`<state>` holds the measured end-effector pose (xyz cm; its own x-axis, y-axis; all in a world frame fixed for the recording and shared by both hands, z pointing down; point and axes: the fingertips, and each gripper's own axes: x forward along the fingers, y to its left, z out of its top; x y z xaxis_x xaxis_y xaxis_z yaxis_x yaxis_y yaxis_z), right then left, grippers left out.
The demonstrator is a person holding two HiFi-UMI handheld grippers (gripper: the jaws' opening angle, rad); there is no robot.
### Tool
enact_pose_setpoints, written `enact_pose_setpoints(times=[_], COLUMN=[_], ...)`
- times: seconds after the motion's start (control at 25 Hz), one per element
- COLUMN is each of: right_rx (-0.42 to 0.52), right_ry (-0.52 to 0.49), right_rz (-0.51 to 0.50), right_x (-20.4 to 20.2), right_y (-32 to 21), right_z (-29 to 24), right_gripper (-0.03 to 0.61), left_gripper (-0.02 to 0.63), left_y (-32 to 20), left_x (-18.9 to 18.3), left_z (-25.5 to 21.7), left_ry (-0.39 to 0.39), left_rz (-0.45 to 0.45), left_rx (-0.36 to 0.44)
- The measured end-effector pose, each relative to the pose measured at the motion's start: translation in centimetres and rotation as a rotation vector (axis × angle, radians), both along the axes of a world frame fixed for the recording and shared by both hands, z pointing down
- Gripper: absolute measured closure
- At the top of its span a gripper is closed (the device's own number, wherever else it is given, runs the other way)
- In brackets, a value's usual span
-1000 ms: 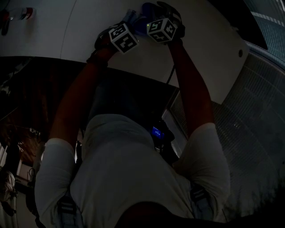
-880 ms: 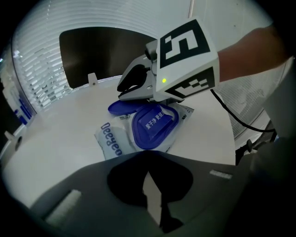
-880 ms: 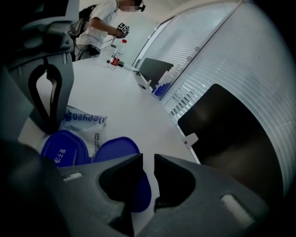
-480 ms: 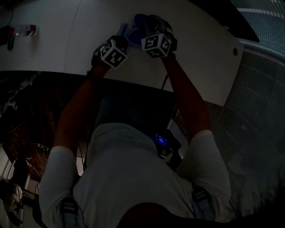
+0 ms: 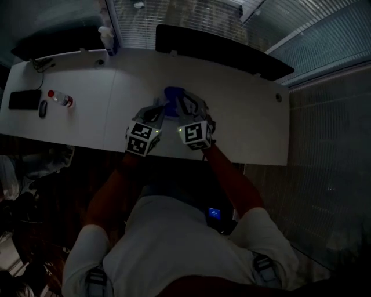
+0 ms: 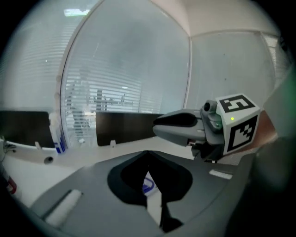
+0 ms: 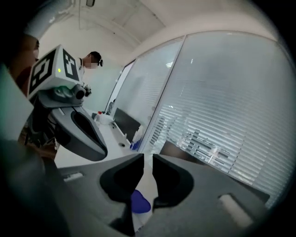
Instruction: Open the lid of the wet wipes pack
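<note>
The white worktop (image 5: 243, 116) ran beneath slatted window blinds (image 5: 174, 17), a bottle (image 5: 60, 98) off to my left. I had the wet wipes pack (image 5: 173, 96) over it between both tools. My left tool (image 5: 157, 111) was pinched tight on its edge, and my right tool (image 5: 185, 104) was closing its jaws on the blue lid (image 7: 139, 202) end.

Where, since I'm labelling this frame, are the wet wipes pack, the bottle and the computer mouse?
wet wipes pack (image 5: 172, 97): head view, its blue upper part.
bottle (image 5: 59, 98): head view, its clear middle.
computer mouse (image 5: 43, 108): head view, its dark back.
</note>
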<state>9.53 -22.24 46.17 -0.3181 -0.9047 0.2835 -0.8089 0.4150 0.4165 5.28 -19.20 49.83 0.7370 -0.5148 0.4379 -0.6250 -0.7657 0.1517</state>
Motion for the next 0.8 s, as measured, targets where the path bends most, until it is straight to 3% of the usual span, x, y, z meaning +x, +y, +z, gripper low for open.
enact_pose_setpoints(times=[0.16,0.28,0.4,0.8], right_rx=[0.000,0.079,0.129,0.087], right_ry=[-0.114,-0.183,-0.226,-0.430], right_rz=[-0.014,-0.022,-0.050,-0.081], right_x=[-1.4,-1.6,-2.1,-3.3], right_y=[4.0,5.4,7.5,15.8], right_z=[-5.1,-10.5,-14.0,-18.8], right_gripper=[0.534,0.549,0.566,0.577], left_gripper=[0.611,0.611,0.611,0.611], left_y=[3.6,4.5,5.9,12.2], left_x=[0.2,0.3,0.2,-0.9], left_z=[-7.1,-12.6,-16.5,-21.8], left_ry=[0.169,0.239,0.266,0.348], left_rz=[0.008,0.017,0.025,0.045], left_rx=[0.002,0.064,0.132,0.235])
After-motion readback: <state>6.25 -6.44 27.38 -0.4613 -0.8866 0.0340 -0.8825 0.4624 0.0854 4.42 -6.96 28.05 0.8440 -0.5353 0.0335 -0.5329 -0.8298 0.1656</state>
